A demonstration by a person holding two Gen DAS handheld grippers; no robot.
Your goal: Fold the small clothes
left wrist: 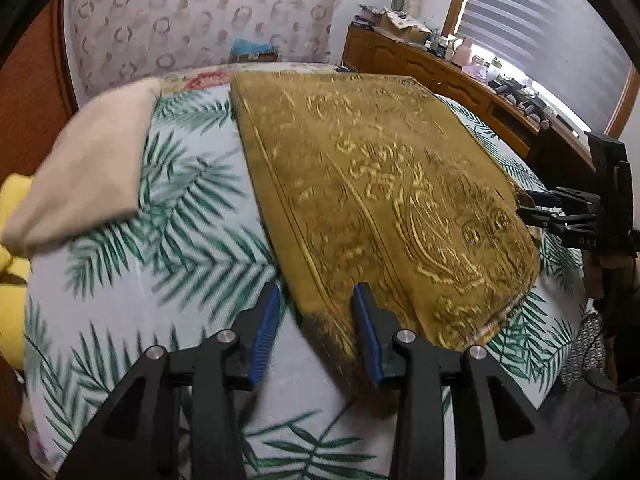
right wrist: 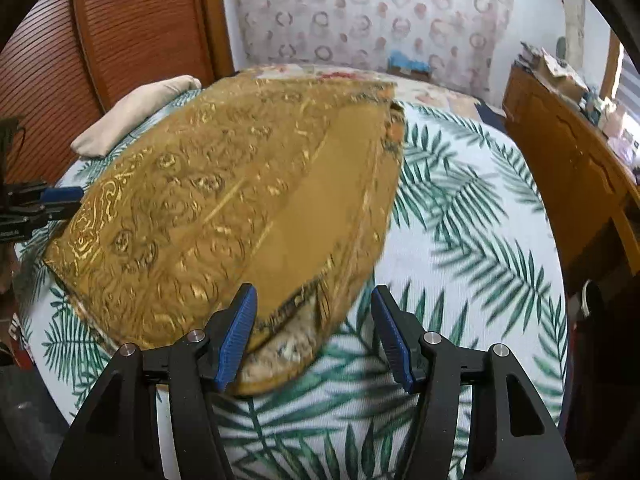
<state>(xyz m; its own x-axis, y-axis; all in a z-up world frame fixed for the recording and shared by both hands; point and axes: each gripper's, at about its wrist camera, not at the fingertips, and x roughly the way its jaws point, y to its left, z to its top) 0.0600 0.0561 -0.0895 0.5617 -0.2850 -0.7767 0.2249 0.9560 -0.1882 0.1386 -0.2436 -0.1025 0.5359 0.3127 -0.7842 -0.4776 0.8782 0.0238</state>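
Note:
A gold brocade garment (left wrist: 384, 184) lies flat on the palm-leaf bedsheet (left wrist: 180, 216); it also shows in the right wrist view (right wrist: 224, 208). My left gripper (left wrist: 316, 304) is open, its jaws standing either side of the garment's near left corner. My right gripper (right wrist: 312, 308) is open over the garment's near right corner, where the pale lining (right wrist: 276, 360) is turned up. Each gripper shows in the other's view: the right one (left wrist: 536, 212) at the garment's right edge, the left one (right wrist: 60, 200) at its left edge.
A folded beige cloth (left wrist: 88, 176) lies at the bed's left, by something yellow (left wrist: 12, 248). A wooden dresser (left wrist: 460, 84) with clutter stands to the right under a window. A wooden door (right wrist: 100, 40) and patterned curtain (right wrist: 360, 12) stand behind the bed.

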